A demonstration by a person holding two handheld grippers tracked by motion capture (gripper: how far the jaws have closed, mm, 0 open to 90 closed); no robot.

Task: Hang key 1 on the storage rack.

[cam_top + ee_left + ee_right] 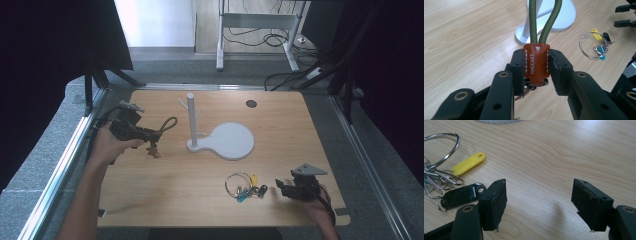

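Resting low at the near right edge of the light wood-grain counter (200, 200), the right tongs (539, 202) stand with jaws spread wide and nothing between them; bare wood shows in the gap. Just beside them, toward the counter's middle, lies a bunch of keys on a large silver wire ring (238, 181), with a yellow plastic tag (468, 164) and a black plastic tag (461, 195) lying flat on the wood, the black one closest to the right tongs' nearer jaw. Farther off, at the left side, the left tongs (537, 67) are clamped on the brown stitched leather tab (536, 62) of an olive-green braided cord loop keychain (168, 124); both pads press the tab's sides, and the cord loop runs out ahead of the jaws. In the high view this keychain is held above the counter, small metal hardware hanging below it. Beyond, near the centre, stands a white upright peg stand on a round flat base (231, 141), well apart from both tongs.
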